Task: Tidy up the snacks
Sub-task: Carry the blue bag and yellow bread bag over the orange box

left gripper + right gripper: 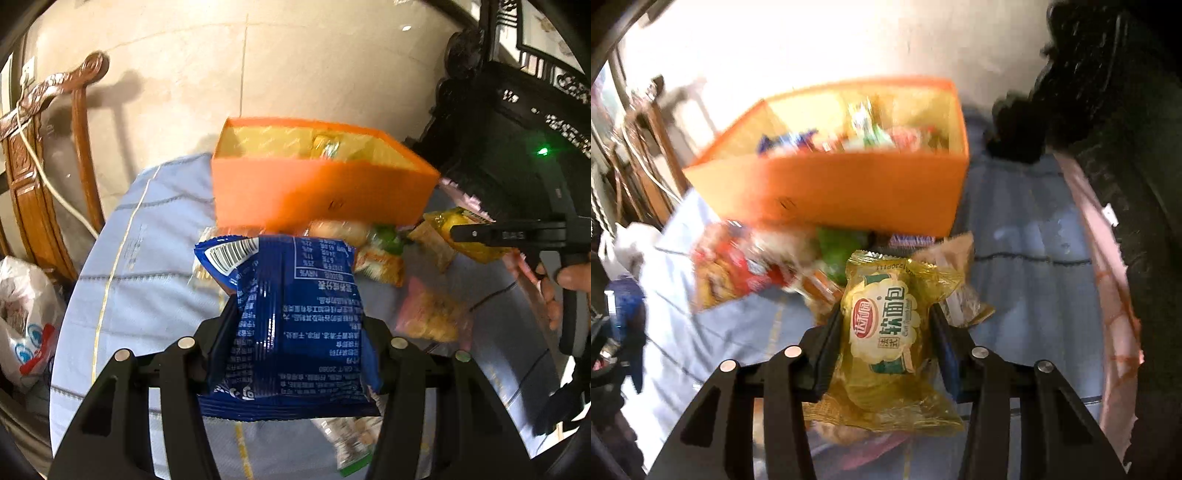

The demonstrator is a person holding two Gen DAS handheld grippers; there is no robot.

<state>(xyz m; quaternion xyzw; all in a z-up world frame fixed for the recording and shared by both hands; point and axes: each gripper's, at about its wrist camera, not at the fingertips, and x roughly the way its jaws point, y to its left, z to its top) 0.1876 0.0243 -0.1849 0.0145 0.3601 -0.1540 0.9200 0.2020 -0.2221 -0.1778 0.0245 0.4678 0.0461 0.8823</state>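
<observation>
Left wrist view: the blue-clothed counter [155, 236] carries an orange box [317, 192] with loose snacks just before it. The left claw [295, 325] clamps a blue snack bag [295, 321]; the right claw [884, 317] grips a yellow bread packet [886, 332] above the counter.

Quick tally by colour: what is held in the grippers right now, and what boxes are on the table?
Blue snack packet, in left gripper: 1
Yellow bread packet, in right gripper: 1
Orange box: 1
Total: 3
</observation>
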